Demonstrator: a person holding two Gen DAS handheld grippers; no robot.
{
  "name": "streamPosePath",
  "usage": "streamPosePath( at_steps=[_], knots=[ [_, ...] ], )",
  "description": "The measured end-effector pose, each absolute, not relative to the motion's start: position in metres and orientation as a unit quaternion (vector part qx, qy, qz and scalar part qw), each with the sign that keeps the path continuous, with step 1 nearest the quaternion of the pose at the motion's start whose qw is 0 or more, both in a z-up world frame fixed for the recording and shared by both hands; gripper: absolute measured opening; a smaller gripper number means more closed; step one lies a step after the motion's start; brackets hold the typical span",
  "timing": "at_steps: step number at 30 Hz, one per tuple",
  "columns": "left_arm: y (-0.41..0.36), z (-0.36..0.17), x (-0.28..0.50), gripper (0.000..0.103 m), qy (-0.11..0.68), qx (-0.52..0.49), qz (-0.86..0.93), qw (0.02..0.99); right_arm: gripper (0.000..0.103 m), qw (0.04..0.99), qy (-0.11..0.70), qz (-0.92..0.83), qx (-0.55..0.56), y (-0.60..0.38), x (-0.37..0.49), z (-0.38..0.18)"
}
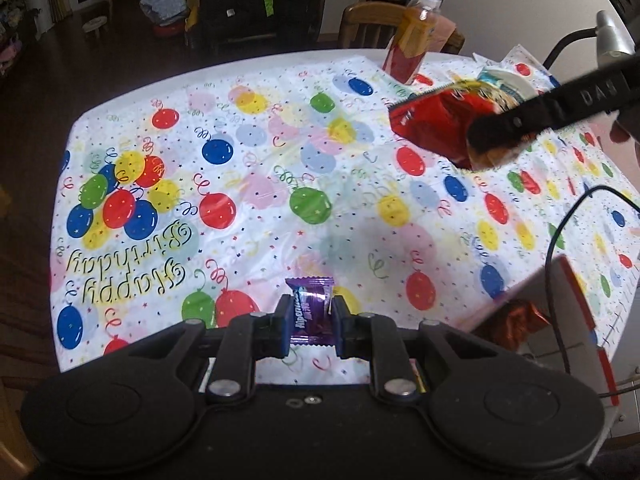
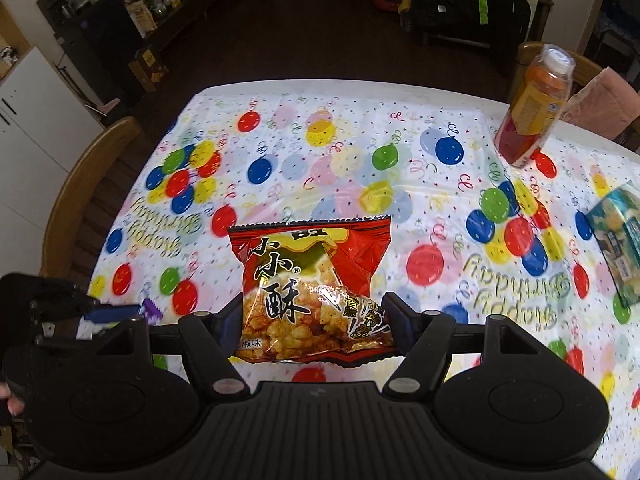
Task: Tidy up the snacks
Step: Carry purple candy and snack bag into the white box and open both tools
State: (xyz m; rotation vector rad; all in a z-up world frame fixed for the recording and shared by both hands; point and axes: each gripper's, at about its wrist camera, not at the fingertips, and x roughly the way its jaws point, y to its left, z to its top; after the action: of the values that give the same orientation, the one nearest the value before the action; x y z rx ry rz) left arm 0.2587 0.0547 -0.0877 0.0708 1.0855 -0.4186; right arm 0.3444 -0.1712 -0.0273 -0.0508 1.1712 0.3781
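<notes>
I have both tongs loaded above the table [image 1: 248, 216]: left gripper [image 1: 310, 322] clamped on a purple candy [image 1: 308, 304], right gripper [image 2: 314, 322] pinching a red crisp bag [image 2: 312, 284]. I judge the sorting partly done, with a bottle [image 2: 534, 110] and a teal packet [image 2: 618, 242] still out on the cloth

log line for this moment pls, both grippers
left gripper: shut on purple candy | right gripper: shut on red snack bag | both held above table | bottle upright at far edge

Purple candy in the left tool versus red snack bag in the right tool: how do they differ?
The purple candy is a small, slim wrapper; the red snack bag is much larger and puffy. The candy sits between nearly closed fingers, while the bag forces a wide spread. Both are clamped and lifted above the balloon tablecloth.
</notes>
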Motion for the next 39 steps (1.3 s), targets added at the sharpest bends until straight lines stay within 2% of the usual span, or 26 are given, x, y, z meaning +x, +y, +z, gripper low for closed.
streamPosePath(
  at_steps=[9,19,28,39],
  knots=[
    [0.048,-0.059,0.210,0.017,0.492,0.034,-0.206,0.845,0.071,0.827,0.533,0.179,-0.024,-0.184,0.274,-0.006],
    [0.033,-0.052,0.159,0.017,0.486,0.046,-0.228,0.842,0.071,0.829,0.530,0.181,-0.011,-0.195,0.211,-0.004],
    [0.018,-0.067,0.124,0.017,0.496,0.052,-0.240,0.833,0.071,0.829,0.534,0.167,-0.011,-0.194,0.165,-0.022],
    [-0.001,-0.097,0.102,0.017,0.507,0.067,-0.246,0.823,0.071,0.822,0.550,0.143,-0.034,-0.189,0.135,-0.069]
  ],
)
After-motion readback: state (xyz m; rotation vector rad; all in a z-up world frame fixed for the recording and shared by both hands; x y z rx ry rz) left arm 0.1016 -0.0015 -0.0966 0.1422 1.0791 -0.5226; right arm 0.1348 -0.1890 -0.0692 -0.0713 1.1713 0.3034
